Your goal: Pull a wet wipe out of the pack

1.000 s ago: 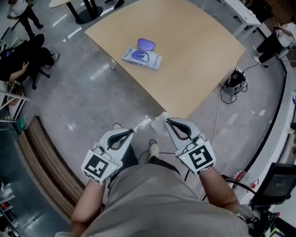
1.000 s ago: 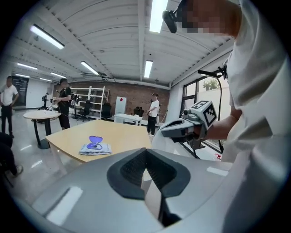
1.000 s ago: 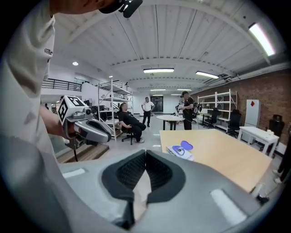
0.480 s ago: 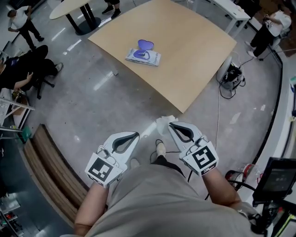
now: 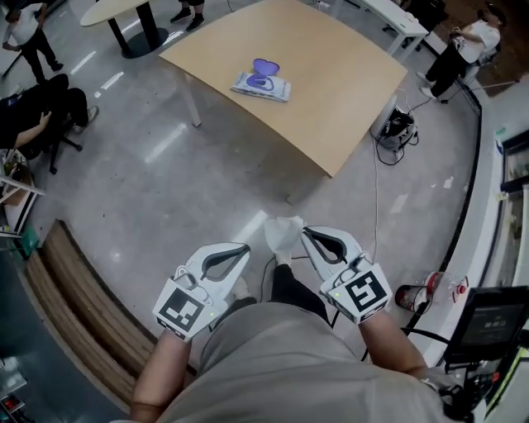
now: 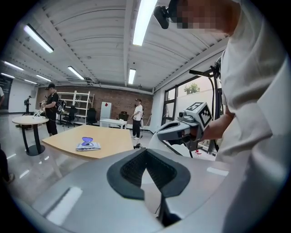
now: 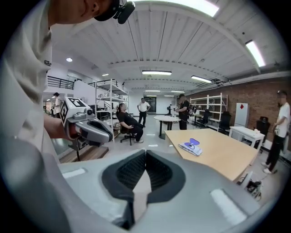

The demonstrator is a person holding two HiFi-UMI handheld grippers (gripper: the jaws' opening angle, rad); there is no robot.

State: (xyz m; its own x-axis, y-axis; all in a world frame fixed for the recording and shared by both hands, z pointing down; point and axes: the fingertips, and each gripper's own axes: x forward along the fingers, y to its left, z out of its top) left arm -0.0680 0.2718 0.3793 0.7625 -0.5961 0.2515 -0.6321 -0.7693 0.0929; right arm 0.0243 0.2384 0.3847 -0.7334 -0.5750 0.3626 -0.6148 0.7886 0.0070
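Person in a loose pale beige fabric shirt point(image 5: 281, 363), with a moulded grey plastic gripper in each hand.
Just past the shirt's hem show dark trousers point(image 5: 291, 291), and above its collar sits a small black head-mounted camera point(image 6: 163, 12). Ahead of the shirt, the left gripper point(image 5: 245, 247) and right gripper point(image 5: 304, 233) look alike. Each has a smooth light grey shell, black ribbed pads point(image 6: 132, 170) lining the jaws, and a cube of black-and-white square markers point(image 5: 183, 311) at the wrist end.

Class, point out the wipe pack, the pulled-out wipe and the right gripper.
wipe pack point(image 5: 263, 87), head view, middle of its wrapper.
pulled-out wipe point(image 5: 281, 232), head view, its bunched white middle.
right gripper point(image 5: 304, 233), head view, between its shut fingertips.
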